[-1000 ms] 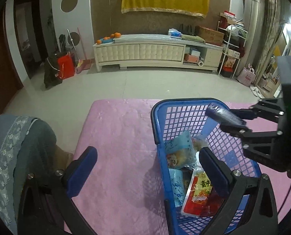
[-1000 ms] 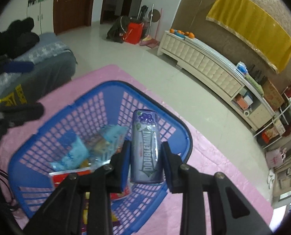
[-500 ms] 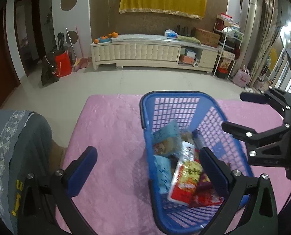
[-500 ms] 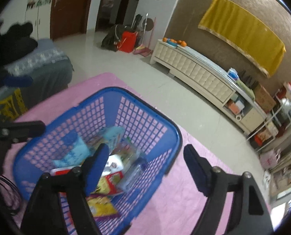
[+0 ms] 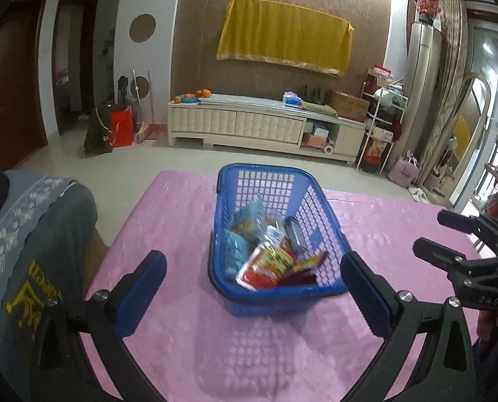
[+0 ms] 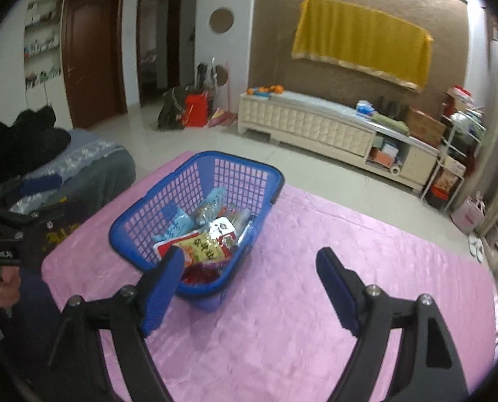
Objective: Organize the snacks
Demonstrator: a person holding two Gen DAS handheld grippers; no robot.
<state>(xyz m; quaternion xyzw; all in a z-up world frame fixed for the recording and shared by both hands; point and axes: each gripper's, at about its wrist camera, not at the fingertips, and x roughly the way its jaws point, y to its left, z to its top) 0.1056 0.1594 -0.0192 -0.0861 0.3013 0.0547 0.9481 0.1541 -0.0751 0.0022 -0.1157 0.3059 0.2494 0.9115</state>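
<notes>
**Both tools open and empty, snacks in the basket**

The left tool (image 5: 254, 288) hovers above the pink table (image 5: 188, 335), tilted down toward it, its two blue pads spread wide with nothing between them. The basket's near rim sits between the pads from this view, though the tool is clear of it and touches nothing.

The right tool (image 6: 249, 288) is likewise spread wide and empty, held above the table on the basket's right side and angled down. Its left pad (image 6: 161, 288) overlaps the basket's near corner in the view; contact cannot be told. From the left wrist camera, the right tool (image 5: 449, 238) shows at the right edge, fingers apart, well away from the basket.

The blue basket (image 5: 269, 174) stands upright on the table near its far edge. The snacks lie heaped inside: a red and yellow packet (image 6: 203, 246) on top at the near end, light blue packets (image 5: 249, 217) toward the far left, and a dark can (image 5: 295, 238) lying against the right wall.

A grey cushion (image 5: 38, 234) sits beside the table on the left.
</notes>
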